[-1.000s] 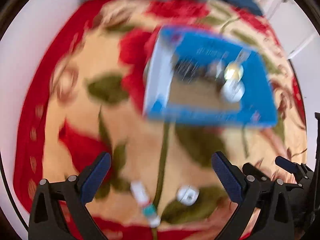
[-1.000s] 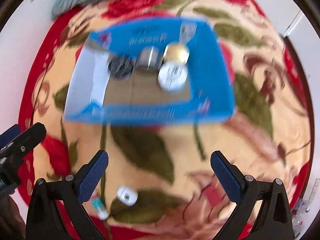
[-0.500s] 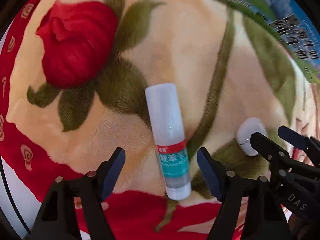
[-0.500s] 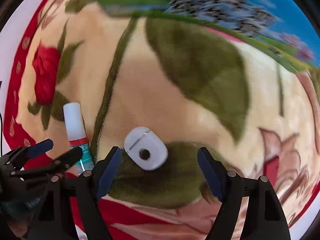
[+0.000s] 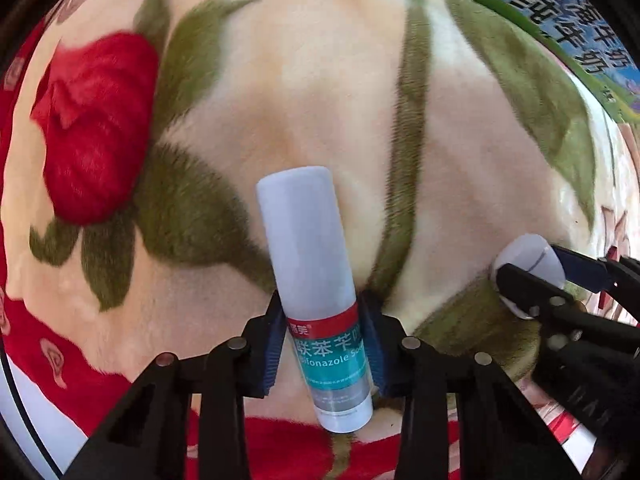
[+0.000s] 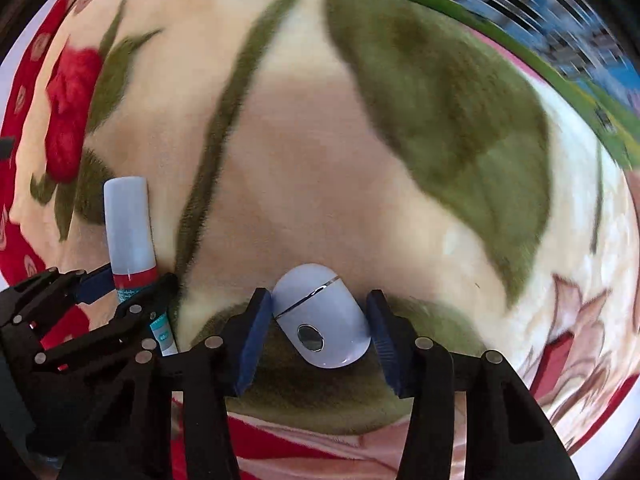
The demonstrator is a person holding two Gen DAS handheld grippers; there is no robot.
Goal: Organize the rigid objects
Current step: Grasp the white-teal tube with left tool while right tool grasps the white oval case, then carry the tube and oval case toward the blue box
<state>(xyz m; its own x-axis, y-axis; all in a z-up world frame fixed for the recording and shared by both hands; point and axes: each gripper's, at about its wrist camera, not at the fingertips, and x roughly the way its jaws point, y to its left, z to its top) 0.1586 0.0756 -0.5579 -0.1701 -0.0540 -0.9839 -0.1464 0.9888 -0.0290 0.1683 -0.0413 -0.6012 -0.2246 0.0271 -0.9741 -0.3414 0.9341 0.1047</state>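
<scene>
Now left gripper [image 5: 322, 344] clamps bottle [image 5: 316, 292], right gripper [image 6: 318, 330] case [image 6: 322, 326]

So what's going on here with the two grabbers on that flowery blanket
A person is working two handheld tools at once on a rose-patterned blanket. The left tool has its pads pressed against the sides of a white spray bottle with a teal label, which lies on the blanket. The right tool brackets a small white earbud-style case, its pads at or very near the sides. A blue printed box edges into view beyond.
</scene>
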